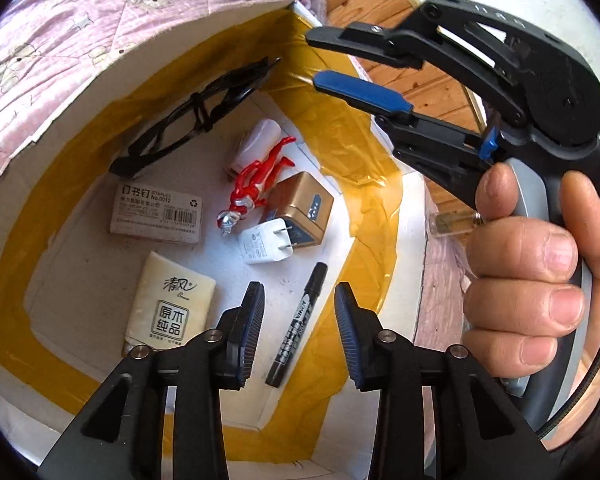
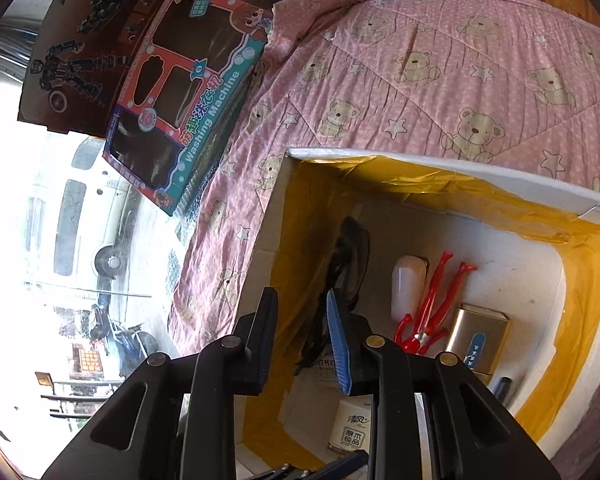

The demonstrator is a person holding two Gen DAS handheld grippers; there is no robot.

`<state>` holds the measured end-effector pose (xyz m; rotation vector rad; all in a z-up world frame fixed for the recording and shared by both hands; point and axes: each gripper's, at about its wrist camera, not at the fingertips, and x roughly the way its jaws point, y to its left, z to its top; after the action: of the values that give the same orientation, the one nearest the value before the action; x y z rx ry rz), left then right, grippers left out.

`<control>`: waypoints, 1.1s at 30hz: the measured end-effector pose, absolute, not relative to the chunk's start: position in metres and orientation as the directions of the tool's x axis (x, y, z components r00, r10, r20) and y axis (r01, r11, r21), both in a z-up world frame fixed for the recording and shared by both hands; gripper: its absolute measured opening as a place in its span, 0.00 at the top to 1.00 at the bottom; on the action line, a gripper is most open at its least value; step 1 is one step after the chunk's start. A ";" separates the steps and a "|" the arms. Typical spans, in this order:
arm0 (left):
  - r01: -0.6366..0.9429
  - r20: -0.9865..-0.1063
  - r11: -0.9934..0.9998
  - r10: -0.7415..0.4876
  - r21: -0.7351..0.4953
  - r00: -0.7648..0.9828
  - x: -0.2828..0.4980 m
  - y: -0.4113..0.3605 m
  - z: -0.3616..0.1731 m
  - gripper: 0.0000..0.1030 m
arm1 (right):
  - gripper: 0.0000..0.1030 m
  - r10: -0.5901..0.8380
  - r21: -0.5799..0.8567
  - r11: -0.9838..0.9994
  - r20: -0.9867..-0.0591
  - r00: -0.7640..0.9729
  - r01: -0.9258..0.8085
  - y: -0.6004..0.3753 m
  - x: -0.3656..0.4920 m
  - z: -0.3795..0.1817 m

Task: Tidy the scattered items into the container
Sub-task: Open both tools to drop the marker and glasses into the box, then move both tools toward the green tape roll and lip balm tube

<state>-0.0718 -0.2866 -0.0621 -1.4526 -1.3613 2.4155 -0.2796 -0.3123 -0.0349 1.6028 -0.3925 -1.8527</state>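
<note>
Task looks close to done, judging by what lies in the box. The white cardboard box with yellow tape sits on a pink bear-print quilt. On its floor: black glasses against the far wall, a staples box, a tissue pack, a red toy figure lying over a small white bottle, a gold box, a white plug adapter touching the gold box, and a black marker nearest the camera.

Left gripper hovers over the box, jaws apart and empty; the marker lies on the box floor below the gap, not pinched. Right gripper also hangs above the box, jaws partly apart with nothing between them; a hand holds its handle. In the right wrist view the right gripper's fingers frame the glasses and the box wall, touching neither.

No loose small items show on the quilt in either view. Two toy cartons lie well apart on the quilt edge; probably not part of the job. What remains, if anything, is off camera.
</note>
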 end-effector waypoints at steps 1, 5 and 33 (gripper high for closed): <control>0.390 -0.709 -0.625 0.409 -0.677 -0.575 -0.070 -0.288 -0.060 0.62 | 0.73 -0.646 0.608 -0.739 -0.762 -0.048 0.290 -0.309 -0.276 -0.030; 0.366 -0.707 -0.649 0.397 -0.667 -0.586 -0.065 -0.286 -0.049 0.62 | 0.73 -0.660 0.599 -0.723 -0.745 -0.090 0.343 -0.290 -0.253 -0.009; 0.123 -0.751 -0.848 0.378 -0.516 -0.542 -0.014 -0.167 0.012 0.62 | 0.72 -0.690 0.669 -0.706 -0.577 -0.438 0.230 -0.087 -0.075 -0.016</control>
<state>-0.0140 -0.1674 0.0116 -1.4163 -0.7946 2.5090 -0.0749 -0.0869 -0.0163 1.1970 -0.6865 -2.1614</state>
